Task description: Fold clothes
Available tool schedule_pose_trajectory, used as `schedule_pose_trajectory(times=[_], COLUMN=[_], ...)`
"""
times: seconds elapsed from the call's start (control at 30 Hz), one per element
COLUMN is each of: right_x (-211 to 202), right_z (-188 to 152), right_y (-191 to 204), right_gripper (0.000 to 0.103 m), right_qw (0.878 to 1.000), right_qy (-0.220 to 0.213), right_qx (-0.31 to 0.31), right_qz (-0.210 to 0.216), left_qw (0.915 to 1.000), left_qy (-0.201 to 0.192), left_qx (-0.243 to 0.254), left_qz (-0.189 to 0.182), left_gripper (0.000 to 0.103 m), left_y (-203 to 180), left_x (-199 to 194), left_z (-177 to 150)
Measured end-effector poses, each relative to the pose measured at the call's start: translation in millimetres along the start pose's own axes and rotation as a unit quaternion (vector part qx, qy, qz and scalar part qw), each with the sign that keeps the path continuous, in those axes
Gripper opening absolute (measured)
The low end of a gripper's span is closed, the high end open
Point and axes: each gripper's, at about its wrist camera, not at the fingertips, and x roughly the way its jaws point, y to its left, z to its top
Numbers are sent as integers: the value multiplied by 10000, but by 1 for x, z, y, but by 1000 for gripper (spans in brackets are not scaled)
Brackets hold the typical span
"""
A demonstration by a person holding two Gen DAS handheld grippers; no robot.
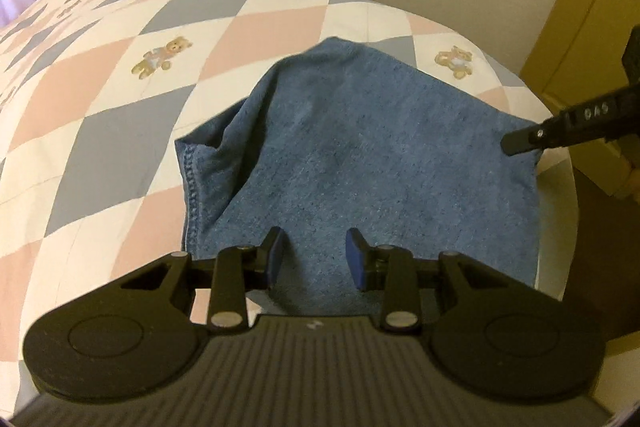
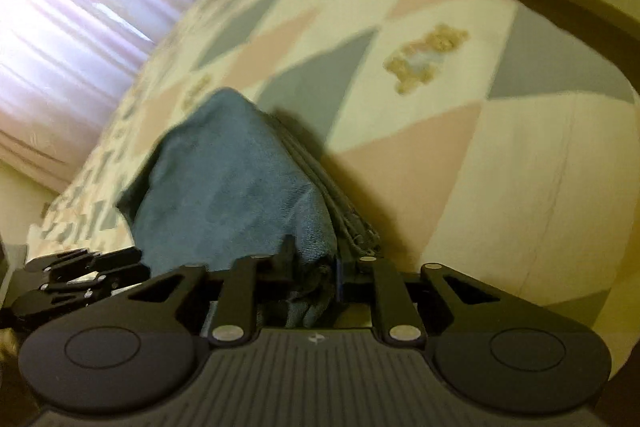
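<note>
Here we are pinching the blue denim garment (image 2: pixel 232 187) at its bunched corner with the right gripper (image 2: pixel 312 259); mid-frame on the quilt (image 1: pixel 100 99), it is draping softly. Our left gripper (image 1: pixel 314 255) is hovering spread over its near edge.

Bare quilt (image 1: pixel 100 99) left of the blue cloth (image 1: pixel 360 155).

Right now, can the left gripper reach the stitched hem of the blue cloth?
Probably yes. The left gripper is open over the blue cloth, and the hem lies just to its left on the bedspread, with nothing between. The right gripper pinches the far corner, out of the way.
</note>
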Motion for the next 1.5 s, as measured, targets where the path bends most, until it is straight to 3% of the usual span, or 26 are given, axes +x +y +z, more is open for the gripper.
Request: schedule_pose_trajectory(times=[0.03, 0.1, 0.17, 0.23, 0.3, 0.43, 0.53, 0.63, 0.73, 0.77, 0.83, 0.87, 0.9, 0.93, 1.03, 1.07, 1.1, 1.17, 1.2, 1.27, 1.37, 1.43, 1.5], right_x=[2, -13, -32, -31, -26, 16, 14, 13, 14, 13, 15, 17, 18, 21, 28, 31, 32, 38, 41, 44, 41, 36, 29], right_z=[2, -2, -12, -22, -33, -43, -37, -37, -34, -34, -34, -35, -35, -36, -37, -37, -36, -32, -29, -26, -20, -15, -6], right_y=[1, 18, 42, 58, 71, 62, 58, 61, 60, 61, 67, 71, 75, 79, 84, 82, 81, 80, 80, 81, 84, 87, 92], right_gripper=[19, 37, 38, 37, 25, 7, 7, 11, 22, 29, 41, 48, 51, 51, 51, 51, 51, 52, 53, 55, 55, 56, 56], right_qw=[10000, 9973, 9850, 9819, 9809, 9792, 9850, 9865, 9878, 9881, 9877, 9867, 9854, 9834, 9774, 9774, 9783, 9782, 9778, 9770, 9769, 9779, 9790], right_qy=[17, -351, -880, -969, -963, -437, -424, -361, -355, -363, -356, -346, -334, -315, -234, -222, -224, -159, -117, -31, 120, 212, 229], right_qx=[64, -241, -745, -1075, -1363, -1392, -1008, -841, -662, -608, -644, -721, -812, -921, -1146, -1118, -1067, -1000, -974, -944, -968, -950, -986], right_qz=[-55, -590, -1286, -1222, -999, -1410, -1335, -1354, -1363, -1369, -1382, -1415, -1459, -1532, -1764, -1780, -1764, -1815, -1853, -1913, -1900, -1851, -1772], left_qw=[10000, 9998, 9997, 9997, 9997, 9987, 9980, 9936, 9746, 9632, 9341, 9239, 9240, 9267, 9645, 9730, 9787, 9844, 9870, 9931, 9854, 9709, 9508], left_qy=[-57, -173, -228, -171, -96, -304, -407, -483, -506, -425, -274, -268, -247, -222, 20, 133, 248, 422, 522, 472, 219, 62, -33], left_qx=[7, 39, 85, 111, 202, 351, 485, 1005, 2181, 2655, 3555, 3812, 3803, 3725, 2386, 1888, 1551, 1544, 1344, 456, -980, -1813, -2577], left_qz=[22, 25, -21, -98, -112, -190, 40, 202, 67, -19, -175, -196, -305, -439, -1134, -1320, -1320, -729, -707, -975, -1372, -1567, -1720], left_gripper=[30, 30, 30, 30, 27, 25, 25, 27, 29, 28, 14, 12, 11, 10, 9, 8, 1, 0, 0, 0, 8, 24, 28], left_y=[1, 3, 2, 0, -3, 10, 32, 44, 39, 36, 30, 33, 42, 54, 116, 137, 150, 153, 158, 176, 203, 215, 222], left_x=[-5, -12, -10, -2, 6, -9, -24, -26, -15, -7, 9, 14, 17, 20, 41, 53, 69, 94, 103, 100, 65, 39, 17], left_z=[1, 2, 2, 0, -2, 5, 15, 28, 37, 36, 33, 32, 36, 40, 60, 64, 61, 50, 44, 39, 29, 11, -10])
